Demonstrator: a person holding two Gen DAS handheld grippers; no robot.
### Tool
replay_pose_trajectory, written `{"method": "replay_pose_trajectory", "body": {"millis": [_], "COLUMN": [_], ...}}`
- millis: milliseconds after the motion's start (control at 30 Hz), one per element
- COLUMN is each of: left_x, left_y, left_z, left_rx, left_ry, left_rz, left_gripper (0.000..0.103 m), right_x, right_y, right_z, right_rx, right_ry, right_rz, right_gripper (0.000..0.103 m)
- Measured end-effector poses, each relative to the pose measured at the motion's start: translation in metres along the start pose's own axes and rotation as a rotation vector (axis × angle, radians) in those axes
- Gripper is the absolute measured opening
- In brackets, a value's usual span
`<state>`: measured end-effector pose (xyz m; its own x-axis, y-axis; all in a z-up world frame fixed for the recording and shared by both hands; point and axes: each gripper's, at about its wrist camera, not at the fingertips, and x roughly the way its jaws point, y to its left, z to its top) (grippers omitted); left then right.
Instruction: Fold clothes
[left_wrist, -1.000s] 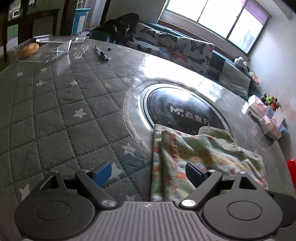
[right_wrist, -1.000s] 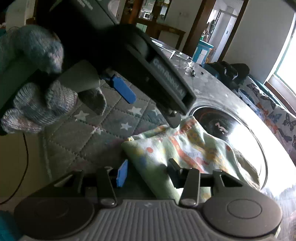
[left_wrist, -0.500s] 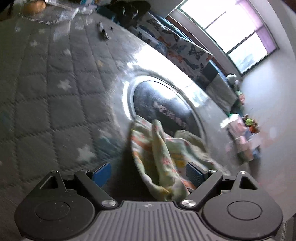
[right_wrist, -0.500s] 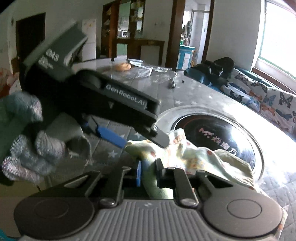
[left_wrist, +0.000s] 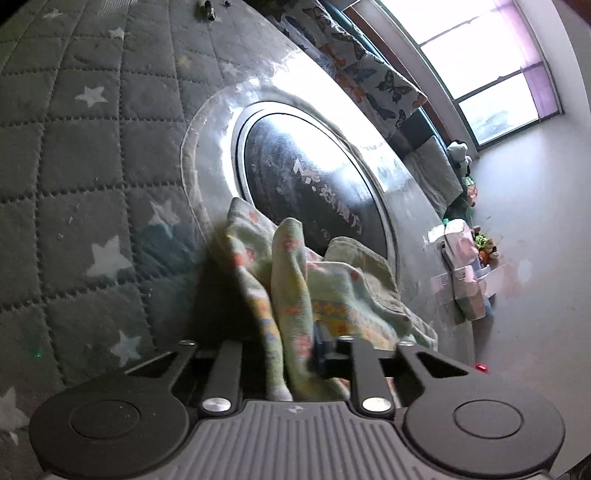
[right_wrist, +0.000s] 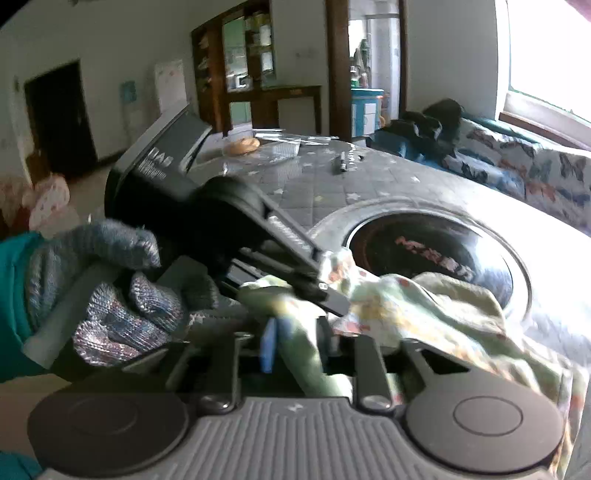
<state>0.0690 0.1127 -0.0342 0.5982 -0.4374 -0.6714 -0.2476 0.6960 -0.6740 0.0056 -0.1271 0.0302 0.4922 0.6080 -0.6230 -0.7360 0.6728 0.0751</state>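
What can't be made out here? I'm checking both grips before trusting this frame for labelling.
- Left gripper, left wrist view: the patterned cloth covers both pads, so their contact is hidden.
- Cloth's near end: cut off behind the gripper body in both views.
- Right gripper, right wrist view: motion blur smears the cloth edge.
- Small dark item on the table: too small to identify.

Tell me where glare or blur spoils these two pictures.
Left wrist view: window glare whitens the glass tabletop; the printed cloth lies partly in shadow. Right wrist view: the cloth and the left gripper are motion-blurred; the window is overexposed.
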Motion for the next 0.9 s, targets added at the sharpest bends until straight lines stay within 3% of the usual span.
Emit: {"method": "replay_pose_trajectory", "body": {"millis": [100,133,433,600,733,800,867,900], "left_x": [-0.001,-0.001,0.0,0.001,0.002,0.003,0.003,0.003], "left_y": [-0.001,-0.002,-0.011,-0.014,-0.019,-0.022,-0.025,-0.027], "left_z": [0.0,-0.001,-0.004,-0.005,-0.007,-0.008,-0.009,-0.01], "left_rx": [0.014,0.021,0.074,0.091,0.115,0.135,0.158,0.174], "left_ry": [-0.002,-0.003,-0.014,-0.015,-0.022,-0.026,-0.031,-0.036], "left_rz": [0.01,0.014,0.052,0.065,0.081,0.089,0.101,0.11], "left_gripper": [0.016,0.016,0.016,0.016,0.016,0.016,0.016,0.016], "right_x": [-0.008,-0.01,-0.024,-0.028,-0.025,-0.024,-0.023,-0.023], "right_y": [-0.024,-0.034,-0.139,-0.178,-0.191,-0.188,-0.184,-0.181], "right_z": [-0.002,-0.002,-0.046,-0.065,-0.074,-0.075,-0.074,-0.073], "right_rx": [0.063,0.083,0.297,0.398,0.463,0.461,0.461,0.463], "right_ry": [-0.016,-0.022,0.033,0.029,0.025,0.012,0.003,0.001], "right_rz": [-0.05,-0.075,-0.415,-0.49,-0.433,-0.424,-0.41,-0.402], "right_gripper": [0.033,0.039,0.045,0.052,0.056,0.056,0.035,0.03]}}
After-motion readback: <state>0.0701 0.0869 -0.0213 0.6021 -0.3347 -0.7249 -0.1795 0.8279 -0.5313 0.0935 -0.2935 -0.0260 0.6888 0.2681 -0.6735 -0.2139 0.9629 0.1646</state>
